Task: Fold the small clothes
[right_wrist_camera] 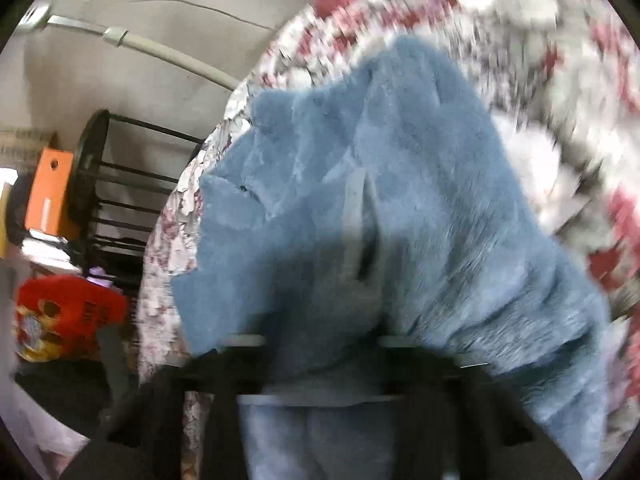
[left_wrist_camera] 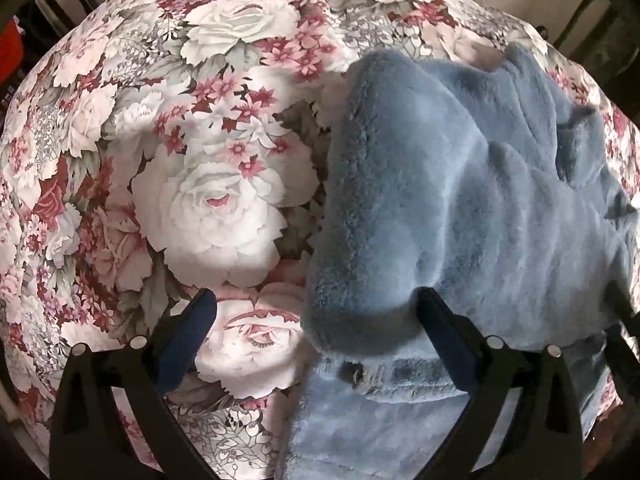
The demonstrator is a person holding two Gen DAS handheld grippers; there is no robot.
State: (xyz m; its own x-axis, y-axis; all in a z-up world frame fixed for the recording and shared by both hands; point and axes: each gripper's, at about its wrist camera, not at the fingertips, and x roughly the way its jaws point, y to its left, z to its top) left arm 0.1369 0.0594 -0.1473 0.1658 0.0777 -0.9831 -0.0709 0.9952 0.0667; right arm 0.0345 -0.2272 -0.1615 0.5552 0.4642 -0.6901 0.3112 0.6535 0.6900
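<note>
We are mid-fold: the fleece at right lies doubled on the cloth. Our left gripper gapes wide; whether the blurred right gripper grips, we cannot tell. Next we likely need an edge pinched.

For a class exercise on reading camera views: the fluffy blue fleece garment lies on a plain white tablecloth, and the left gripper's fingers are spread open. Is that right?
One detail is wrong. The fluffy blue fleece garment lies on a floral cloth printed with pink, red and white roses, not a plain white one. The left wrist view shows this. The left gripper does have its fingers spread open.
</note>
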